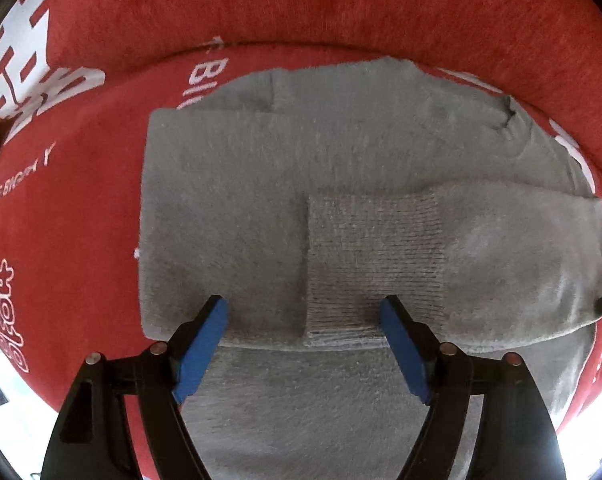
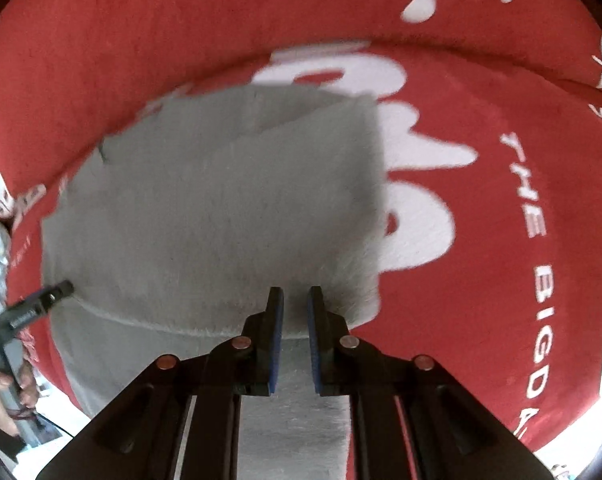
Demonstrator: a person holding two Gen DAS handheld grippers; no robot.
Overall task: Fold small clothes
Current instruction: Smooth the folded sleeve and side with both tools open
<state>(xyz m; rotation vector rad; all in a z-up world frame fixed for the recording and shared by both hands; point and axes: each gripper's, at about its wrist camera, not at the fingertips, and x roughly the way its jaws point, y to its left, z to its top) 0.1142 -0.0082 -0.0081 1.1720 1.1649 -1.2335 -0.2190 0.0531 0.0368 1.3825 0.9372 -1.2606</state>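
Note:
A small grey fuzzy sweater (image 1: 261, 184) lies partly folded on a red cloth surface (image 1: 61, 220), with a sleeve and its ribbed cuff (image 1: 373, 256) laid across the body. My left gripper (image 1: 303, 316) is open, its blue pads straddling the cuff's near edge just above the fabric. In the right wrist view the same sweater (image 2: 221, 208) fills the centre. My right gripper (image 2: 295, 300) has its jaws close together with a narrow gap, over the sweater's near right edge; no fabric shows between the pads. The other gripper's tip (image 2: 53, 292) shows at the sweater's left edge.
The red cloth carries large white lettering (image 2: 537, 256) and rises in a padded red back (image 1: 301, 4) behind the sweater. The surface's near edge falls away to a bright floor (image 1: 13, 412) at the lower left. A hand (image 2: 5, 396) holds the other gripper.

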